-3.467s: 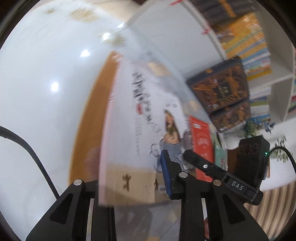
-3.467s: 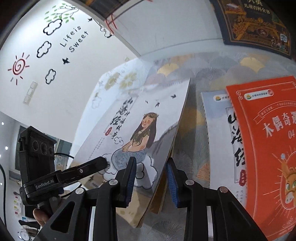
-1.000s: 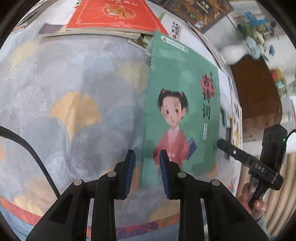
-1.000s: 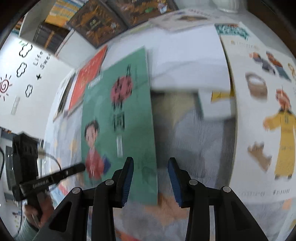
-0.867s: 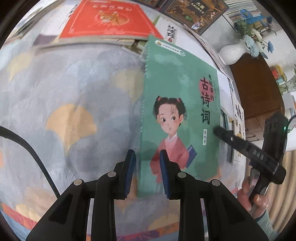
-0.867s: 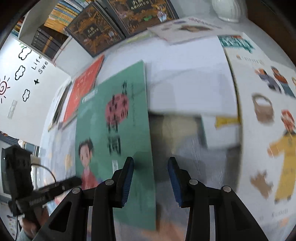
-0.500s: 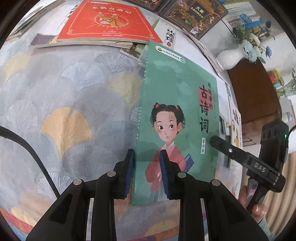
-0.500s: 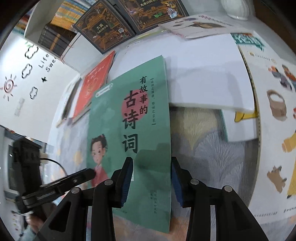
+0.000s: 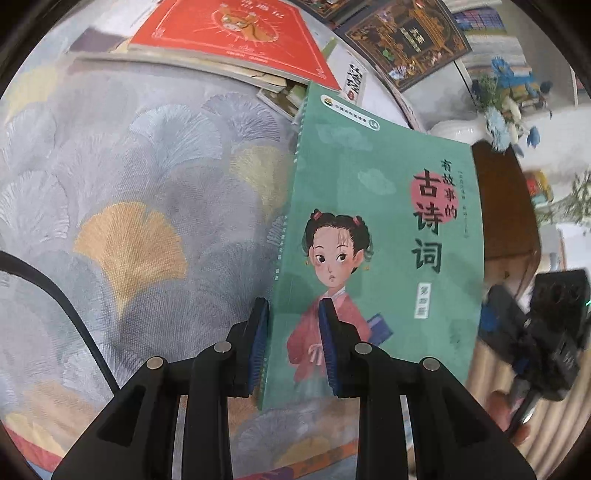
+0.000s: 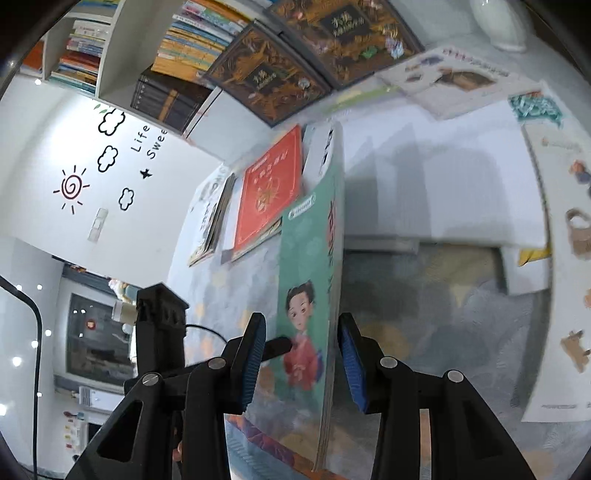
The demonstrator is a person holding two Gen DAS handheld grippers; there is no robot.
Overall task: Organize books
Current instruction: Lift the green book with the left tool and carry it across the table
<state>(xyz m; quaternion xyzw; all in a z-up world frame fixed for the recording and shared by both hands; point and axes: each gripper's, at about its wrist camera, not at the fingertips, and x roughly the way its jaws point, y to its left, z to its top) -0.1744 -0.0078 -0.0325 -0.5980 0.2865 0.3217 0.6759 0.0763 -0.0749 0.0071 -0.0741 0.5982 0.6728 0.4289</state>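
Note:
A green book (image 9: pixel 369 206) with a girl in a red robe on its cover is tilted up off the ginkgo-patterned cloth (image 9: pixel 129 221). My left gripper (image 9: pixel 293 343) is shut on its lower spine corner, one pad on each side. In the right wrist view the same green book (image 10: pixel 306 258) stands nearly on edge, and its page edge runs between the fingers of my right gripper (image 10: pixel 303 365). That gripper is open: the pads stand wider than the book. The left gripper's finger (image 10: pixel 277 343) touches the cover there.
A red book (image 9: pixel 236 33) lies on a low stack behind the green one. Dark ornate books (image 9: pixel 406 37) lean at the back beside a white vase (image 9: pixel 454 129). A white book (image 10: pixel 424 192) and an illustrated one (image 10: pixel 561 258) lie to the right. Filled shelves (image 10: pixel 192 48) stand behind.
The green book has gone from lying flat to tilted up on its spine edge. My right gripper has risen and now has the page edge between its fingers.

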